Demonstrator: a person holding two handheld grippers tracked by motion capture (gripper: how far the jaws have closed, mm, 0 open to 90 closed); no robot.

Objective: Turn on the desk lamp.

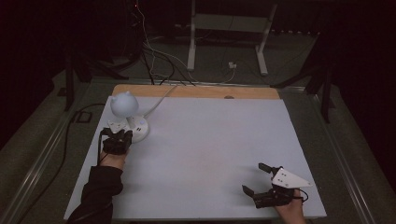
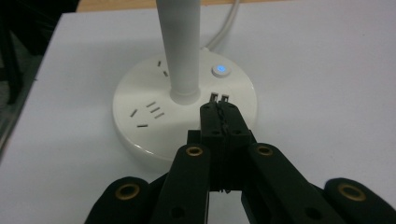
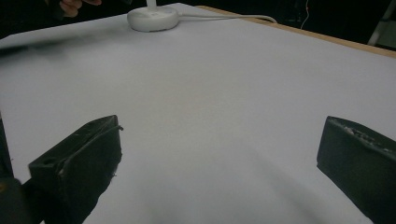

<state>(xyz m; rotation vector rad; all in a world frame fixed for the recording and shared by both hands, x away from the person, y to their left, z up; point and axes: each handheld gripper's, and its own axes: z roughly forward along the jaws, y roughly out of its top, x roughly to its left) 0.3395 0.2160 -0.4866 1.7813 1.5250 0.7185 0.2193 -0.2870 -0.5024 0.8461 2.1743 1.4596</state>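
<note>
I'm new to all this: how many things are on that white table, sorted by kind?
Desk lamp with socket base: 1
Hand-held tongs, left and right: 2
Total: 3

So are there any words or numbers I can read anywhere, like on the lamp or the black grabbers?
No words or numbers can be read.
Lamp base: socket slots and two USB ports, no lettering.
Round button: a blue glow, no readable sign.
Left gripper, right gripper: plain black, no label.
White table: blank.
</note>
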